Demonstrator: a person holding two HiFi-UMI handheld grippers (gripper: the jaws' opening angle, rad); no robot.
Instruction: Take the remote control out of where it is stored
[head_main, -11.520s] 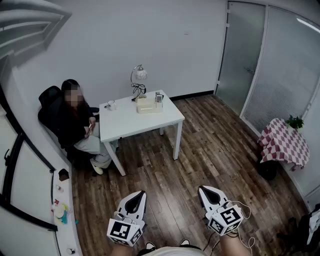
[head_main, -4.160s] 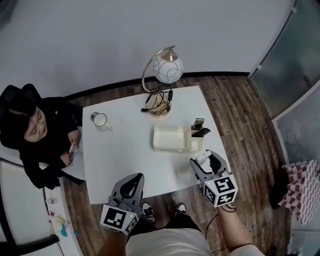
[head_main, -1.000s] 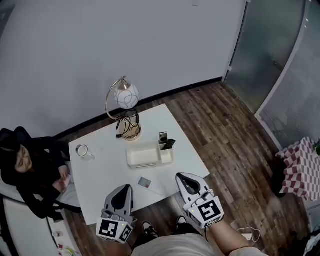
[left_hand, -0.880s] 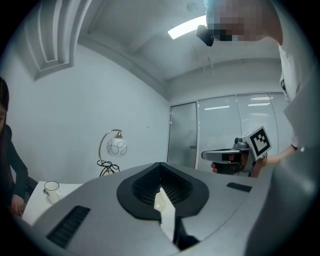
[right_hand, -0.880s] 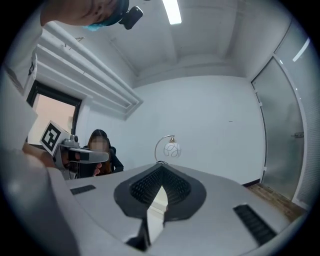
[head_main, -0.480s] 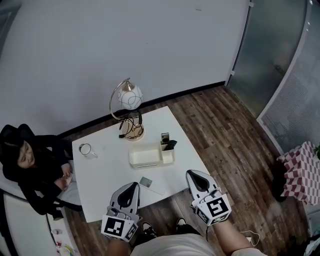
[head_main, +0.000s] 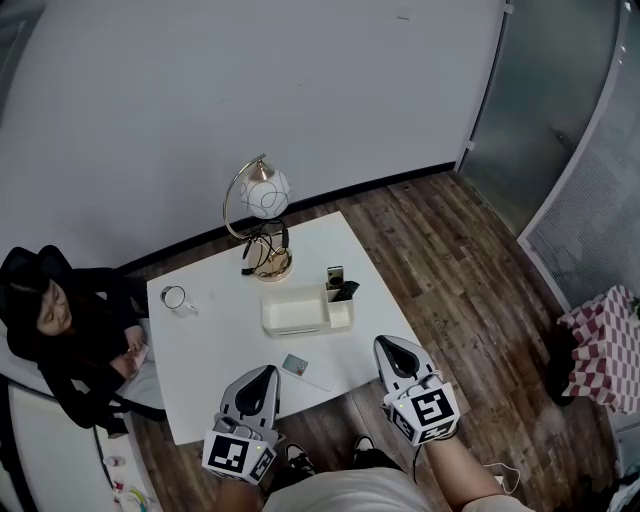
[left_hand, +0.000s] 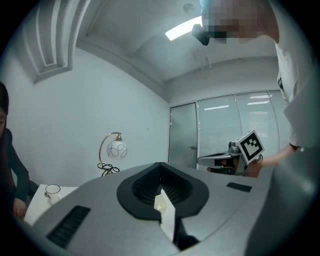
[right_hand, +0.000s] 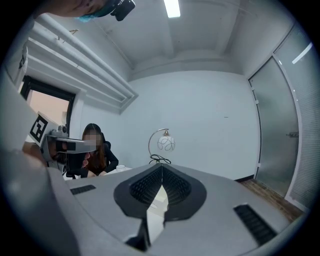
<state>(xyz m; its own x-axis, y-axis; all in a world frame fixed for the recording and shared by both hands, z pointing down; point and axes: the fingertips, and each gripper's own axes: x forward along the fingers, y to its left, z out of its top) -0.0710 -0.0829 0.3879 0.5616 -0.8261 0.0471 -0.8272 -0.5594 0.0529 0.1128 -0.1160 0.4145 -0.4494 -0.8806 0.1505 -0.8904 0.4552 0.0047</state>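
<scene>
Both the left gripper (head_main: 262, 373) and right gripper (head_main: 391, 346) have jaws clenched on nothing. The remote (head_main: 293, 364) (I think) lies mid-frame on the bench (head_main: 210, 340), so I'd back off without nudging it.

A smooth, matt white table (head_main: 220, 340) stands on a dark wood-plank floor (head_main: 450, 250) with visible grain. The lamp (head_main: 264, 192) pairs a glossy brass-toned metal arc with a milky white globe (glass or plastic, hard to tell). The organizer (head_main: 295, 312) looks like cream plastic with a satin finish. Red-and-white checked cloth (head_main: 600, 345) drapes at right. The shells of the left gripper (left_hand: 160, 172) and right gripper (right_hand: 161, 172) are matt grey plastic, and their fingers (right_hand: 142, 187) are lined in black ribbed material.
</scene>
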